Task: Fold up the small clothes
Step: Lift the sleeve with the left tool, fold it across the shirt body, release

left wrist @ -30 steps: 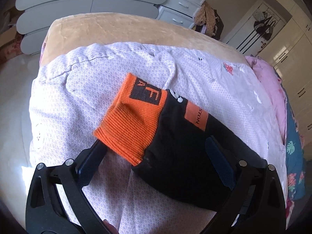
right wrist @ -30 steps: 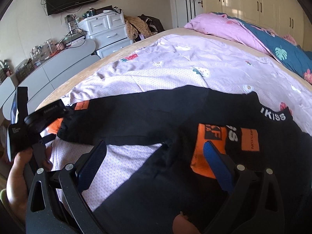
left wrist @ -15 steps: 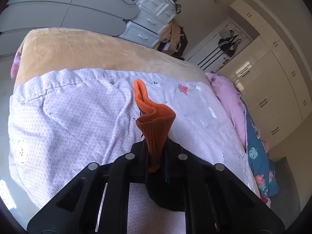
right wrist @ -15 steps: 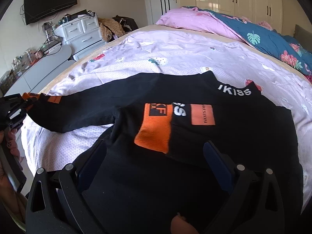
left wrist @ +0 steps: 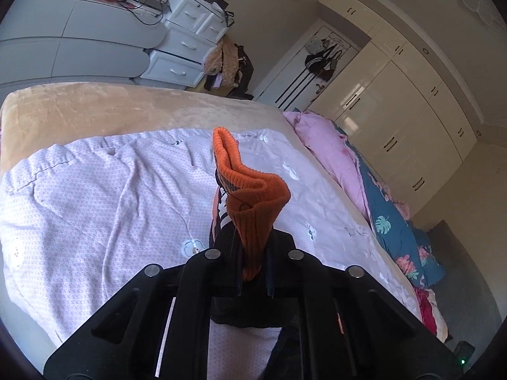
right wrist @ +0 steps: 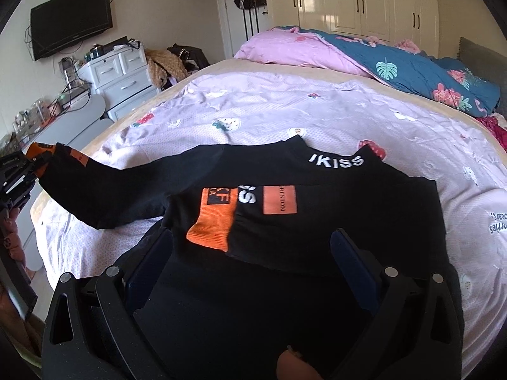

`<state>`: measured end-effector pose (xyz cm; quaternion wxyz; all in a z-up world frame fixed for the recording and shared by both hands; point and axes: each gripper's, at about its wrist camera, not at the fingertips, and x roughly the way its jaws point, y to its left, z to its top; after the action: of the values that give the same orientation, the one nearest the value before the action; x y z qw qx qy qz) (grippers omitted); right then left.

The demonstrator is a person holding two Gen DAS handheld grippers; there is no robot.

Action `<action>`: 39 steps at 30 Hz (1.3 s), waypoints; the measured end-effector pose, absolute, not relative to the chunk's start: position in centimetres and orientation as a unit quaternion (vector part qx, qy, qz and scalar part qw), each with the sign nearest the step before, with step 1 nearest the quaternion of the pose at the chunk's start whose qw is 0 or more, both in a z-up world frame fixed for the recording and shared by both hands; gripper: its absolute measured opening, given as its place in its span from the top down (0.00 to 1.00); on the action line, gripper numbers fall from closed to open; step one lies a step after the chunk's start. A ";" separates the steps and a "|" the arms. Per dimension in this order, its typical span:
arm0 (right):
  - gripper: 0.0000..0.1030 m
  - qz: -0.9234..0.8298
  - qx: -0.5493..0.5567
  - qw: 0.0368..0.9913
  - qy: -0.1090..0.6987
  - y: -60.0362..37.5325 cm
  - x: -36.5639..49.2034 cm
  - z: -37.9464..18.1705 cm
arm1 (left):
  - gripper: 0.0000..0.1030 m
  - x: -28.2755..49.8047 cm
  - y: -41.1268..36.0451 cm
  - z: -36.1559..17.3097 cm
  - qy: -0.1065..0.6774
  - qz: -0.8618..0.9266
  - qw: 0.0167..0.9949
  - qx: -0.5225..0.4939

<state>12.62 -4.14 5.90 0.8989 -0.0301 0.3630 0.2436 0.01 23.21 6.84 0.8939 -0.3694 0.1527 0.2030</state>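
The left gripper (left wrist: 253,272) is closed tight on the orange cuff (left wrist: 250,196) of one sleeve, and the cuff stands up out of the pinch, bunched and folded over. The right gripper (right wrist: 250,259) is wide open and holds nothing; it hangs over the lower part of the black sweater (right wrist: 317,221), with one finger on each side of the folded sleeve. The sweater lies flat on the lilac sheet (right wrist: 285,104) of the bed, with its collar pointing away from the right camera. One sleeve is folded across the chest, and its orange cuff (right wrist: 212,221) lies on the black cloth. The other sleeve (right wrist: 111,190) stretches out long to the left, up to the left gripper (right wrist: 19,171).
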 end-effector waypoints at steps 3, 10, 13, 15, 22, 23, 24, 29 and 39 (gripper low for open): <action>0.04 0.235 -0.021 0.901 0.364 -5.5 12.8 6.3 | 0.96 0.8 22.3 7.6 0.155 0.190 0.899 -0.362; 0.04 0.210 0.017 0.906 0.368 -9.3 13.5 6.9 | 0.96 3.2 20.6 9.4 0.165 0.168 0.910 -0.341; 0.04 0.203 0.032 0.906 0.369 -10.5 13.8 7.2 | 0.96 4.2 19.3 10.4 0.167 0.160 0.916 -0.327; 0.04 0.197 0.045 0.907 0.369 -11.7 13.9 7.4 | 0.96 4.9 18.6 11.0 0.169 0.153 0.920 -0.318; 0.04 0.174 0.080 0.910 0.367 -15.3 14.6 8.0 | 0.96 8.0 13.8 12.9 0.185 0.101 0.935 -0.286; 0.04 0.170 0.090 0.911 0.366 -16.1 14.7 8.1 | 0.97 8.4 13.1 13.1 0.186 0.092 0.937 -0.283; 0.04 0.168 0.096 0.910 0.365 -16.4 14.8 8.2 | 0.97 8.8 12.4 13.2 0.188 0.083 0.938 -0.278; 0.04 0.152 0.120 0.912 0.362 -19.3 15.3 8.5 | 0.97 10.8 8.1 13.9 0.201 0.037 0.947 -0.247; 0.04 0.107 0.170 0.914 0.352 -24.9 16.2 8.4 | 0.97 13.8 1.6 11.9 0.260 -0.058 0.943 -0.201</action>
<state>16.23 -24.91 8.44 0.9141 0.1698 0.3524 0.1068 13.77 1.62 11.86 0.9426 -0.2007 0.2604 -0.0578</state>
